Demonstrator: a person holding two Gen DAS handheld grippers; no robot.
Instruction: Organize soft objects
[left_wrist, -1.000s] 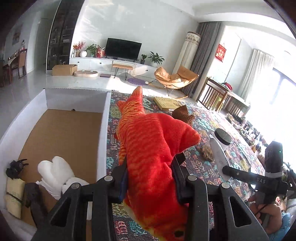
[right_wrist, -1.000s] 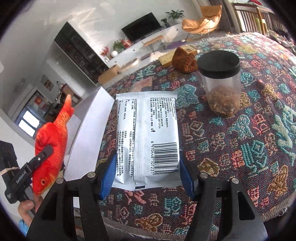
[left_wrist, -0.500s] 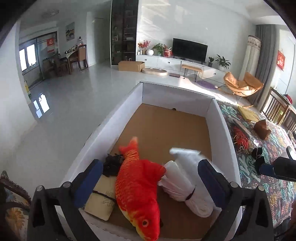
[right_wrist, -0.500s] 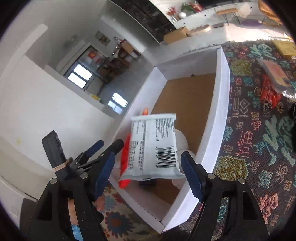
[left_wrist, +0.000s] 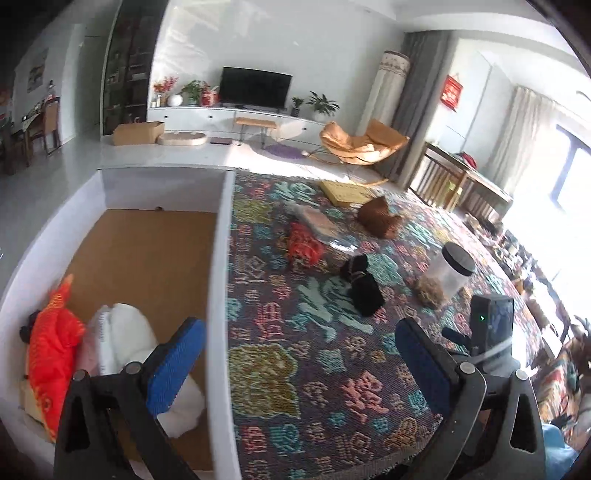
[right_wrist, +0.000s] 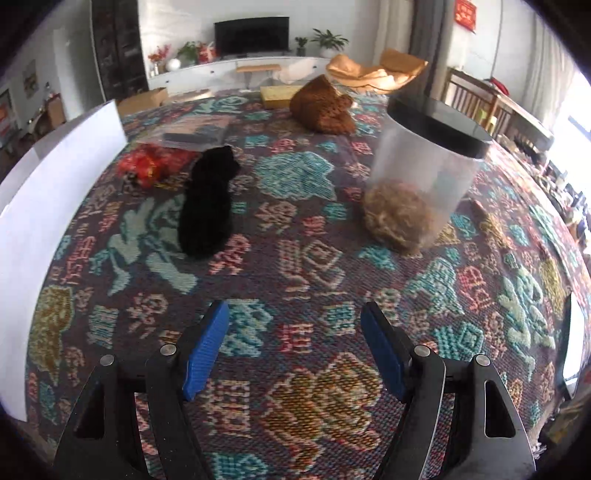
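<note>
Two wrist views over a table w/ a patterned cloth (right_wrist: 303, 266). Left gripper (left_wrist: 299, 354) has its blue pads spread wide, nothing between them; it hangs over the cloth next to the box wall. Right gripper (right_wrist: 295, 347) also stands open & empty, above bare cloth.

A white box (left_wrist: 219, 258) w/ a brown cardboard floor sits at the cloth's left edge. In its near corner: a red fish toy (left_wrist: 51, 354), a white plush (left_wrist: 136, 336) just beside it, a pale packet (left_wrist: 101, 343) wedged between the two, & a small dark item (left_wrist: 27, 328) behind the fish.

Still on the cloth: a black soft item (right_wrist: 208, 203) mid-left, a red bundle (right_wrist: 147, 164) near it toward the box, a brown knit piece (right_wrist: 321, 107) farther back, a flat clear bag (right_wrist: 195, 133) behind the red bundle, a yellow box (right_wrist: 279, 96) at the far edge. A clear jar (right_wrist: 421, 177) w/ black lid & tan fluff inside stands to the right of the black item, well apart.
</note>
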